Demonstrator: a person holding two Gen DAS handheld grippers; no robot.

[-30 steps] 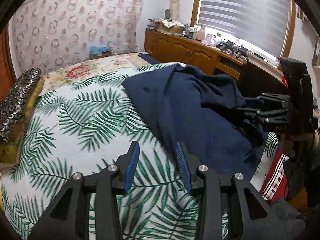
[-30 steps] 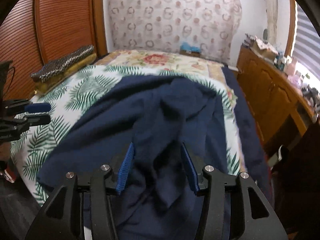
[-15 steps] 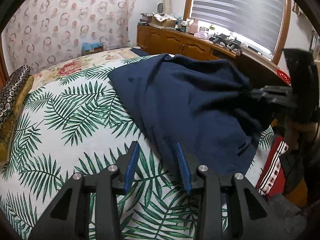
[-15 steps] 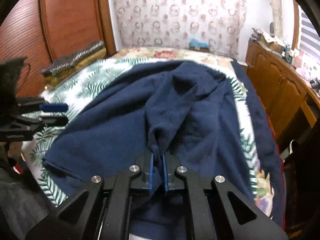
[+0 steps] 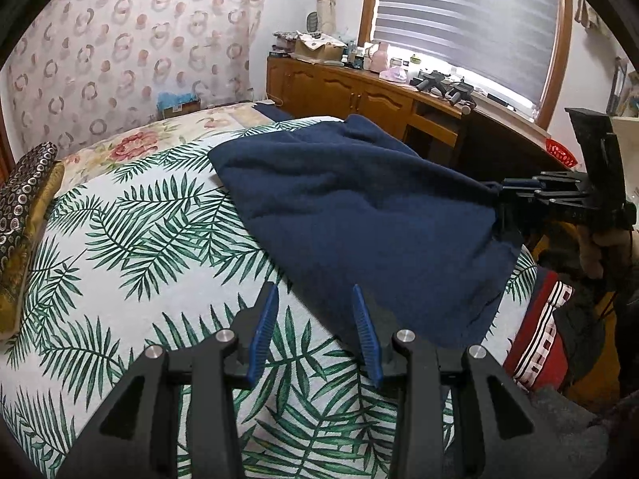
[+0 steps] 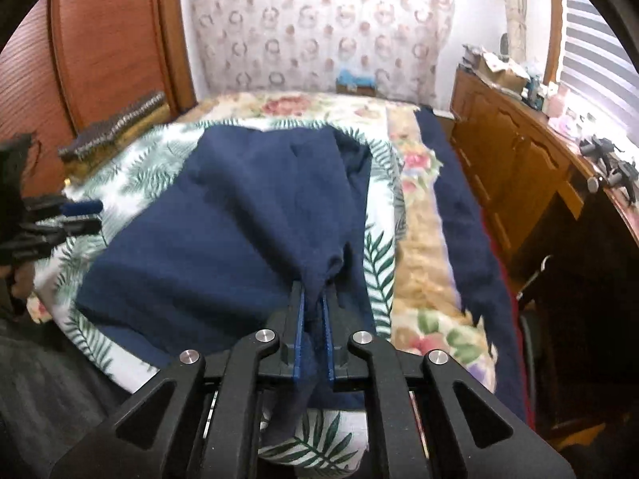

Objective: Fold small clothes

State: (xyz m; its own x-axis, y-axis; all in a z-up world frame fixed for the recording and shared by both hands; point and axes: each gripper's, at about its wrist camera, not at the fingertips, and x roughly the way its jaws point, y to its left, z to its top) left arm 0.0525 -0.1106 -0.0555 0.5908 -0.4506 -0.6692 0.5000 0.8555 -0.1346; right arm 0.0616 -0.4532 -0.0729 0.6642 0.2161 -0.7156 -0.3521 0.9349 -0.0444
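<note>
A dark navy garment (image 5: 359, 215) lies across the palm-leaf bedspread (image 5: 139, 247). My right gripper (image 6: 312, 299) is shut on a bunched fold of the garment (image 6: 247, 231) and lifts that part off the bed; it also shows in the left wrist view (image 5: 503, 195) at the garment's right edge. My left gripper (image 5: 315, 311) is open and empty, hovering over the bedspread with its right finger at the garment's near edge. It shows at the left of the right wrist view (image 6: 80, 213).
A patterned cushion (image 5: 24, 199) lies at the bed's left side. A wooden cabinet (image 5: 359, 95) with clutter stands under the window. A navy strip (image 6: 459, 207) runs along the bed's right edge. A red striped cloth (image 5: 539, 331) hangs at the bed corner.
My right gripper closed on a fold of the navy garment and pulled it up and back, stretching the cloth. My left gripper stayed open and shifted slightly toward the garment's edge.
</note>
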